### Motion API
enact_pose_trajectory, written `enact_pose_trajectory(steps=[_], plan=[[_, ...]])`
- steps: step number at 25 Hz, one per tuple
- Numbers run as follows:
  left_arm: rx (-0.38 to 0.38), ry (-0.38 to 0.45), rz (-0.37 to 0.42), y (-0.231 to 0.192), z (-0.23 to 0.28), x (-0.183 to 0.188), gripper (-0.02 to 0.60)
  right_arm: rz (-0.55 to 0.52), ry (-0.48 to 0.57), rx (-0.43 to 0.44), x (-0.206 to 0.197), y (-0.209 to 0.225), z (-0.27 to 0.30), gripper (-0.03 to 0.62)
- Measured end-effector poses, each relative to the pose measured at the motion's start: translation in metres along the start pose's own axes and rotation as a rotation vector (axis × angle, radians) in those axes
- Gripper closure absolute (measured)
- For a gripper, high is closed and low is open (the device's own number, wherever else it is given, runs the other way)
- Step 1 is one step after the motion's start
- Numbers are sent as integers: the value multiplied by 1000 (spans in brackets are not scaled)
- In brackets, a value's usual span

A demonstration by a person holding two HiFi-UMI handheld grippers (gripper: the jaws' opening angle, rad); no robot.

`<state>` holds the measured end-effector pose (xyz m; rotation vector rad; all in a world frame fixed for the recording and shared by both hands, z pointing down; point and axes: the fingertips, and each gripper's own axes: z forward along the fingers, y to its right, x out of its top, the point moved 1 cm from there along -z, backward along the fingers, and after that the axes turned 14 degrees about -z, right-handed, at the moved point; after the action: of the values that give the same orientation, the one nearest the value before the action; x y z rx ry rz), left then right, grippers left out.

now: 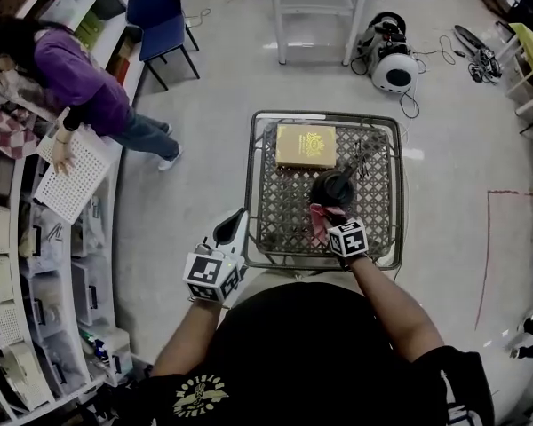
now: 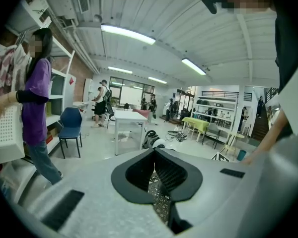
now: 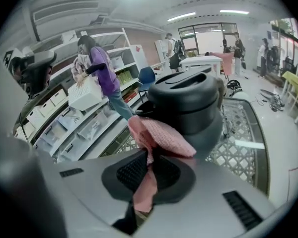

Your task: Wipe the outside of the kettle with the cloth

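One kettle (image 1: pixel 332 187), one pink cloth (image 1: pixel 320 224), one yellow box (image 1: pixel 306 145)

The head camera is looking steeply down from above the person's chest onto the square wire-lattice metal table (image 1: pixel 284 211), with the left gripper (image 1: pixel 234 224) and right gripper (image 1: pixel 336 222) at its near edge. The left gripper's camera is facing nearly level across the room, sharing the white rectangular table (image 2: pixel 130 117) and blue chair (image 2: pixel 70 125) with the head view, and probably a sliver of lattice between its jaws. The right gripper's camera is tilting downward, sitting very close behind the black round kettle (image 3: pixel 188 103), which the head view is also showing.
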<state>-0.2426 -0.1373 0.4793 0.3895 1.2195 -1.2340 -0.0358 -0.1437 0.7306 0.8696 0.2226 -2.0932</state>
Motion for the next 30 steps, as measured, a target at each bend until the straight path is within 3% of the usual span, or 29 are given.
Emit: enact_pose_trajectory(steps=[14,22,30], plan=[[-10,0,8,78,44,-3,572,-101,-20,-16,-16,78,-44,569],[113,34,-37,85,34,-10,572,-193,-39,26,-6,112,-38,569],[209,70,-77,80,9,-18,572,-237,-37,16,19,143,-20,569]])
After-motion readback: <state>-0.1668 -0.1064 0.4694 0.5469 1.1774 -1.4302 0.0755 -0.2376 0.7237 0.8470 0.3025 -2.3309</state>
